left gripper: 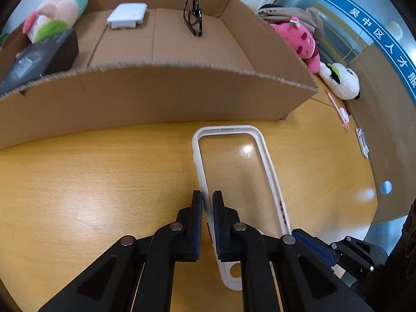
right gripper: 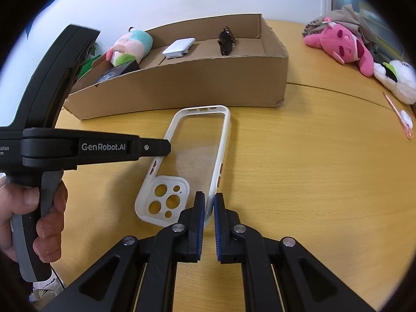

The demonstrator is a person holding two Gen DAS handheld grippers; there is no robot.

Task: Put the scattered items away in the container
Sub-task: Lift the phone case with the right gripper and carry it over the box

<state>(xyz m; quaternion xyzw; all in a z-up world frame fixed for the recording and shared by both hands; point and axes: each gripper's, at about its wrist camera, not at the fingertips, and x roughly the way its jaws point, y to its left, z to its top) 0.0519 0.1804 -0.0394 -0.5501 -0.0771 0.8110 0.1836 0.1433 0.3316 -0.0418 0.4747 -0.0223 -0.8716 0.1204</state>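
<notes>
A clear phone case with a white rim [left gripper: 234,176] lies on the wooden table in front of the cardboard box [left gripper: 156,98]. My left gripper [left gripper: 207,197] is shut on the case's left rim. In the right wrist view, my right gripper [right gripper: 208,199] is shut on the right rim of the phone case [right gripper: 200,150], near the camera cut-out end. The left gripper [right gripper: 167,147] comes in from the left, pinching the opposite rim, with a hand [right gripper: 46,208] on its handle. The cardboard box [right gripper: 195,85] stands just behind the case.
Inside the box lie a pastel plush toy [left gripper: 59,10], a white device [left gripper: 127,15], folded glasses [left gripper: 193,18] and a dark grey gadget [left gripper: 33,62]. On the table to the right are a pink plush [right gripper: 343,44], a white plush [right gripper: 397,78] and a pink pen [right gripper: 397,117].
</notes>
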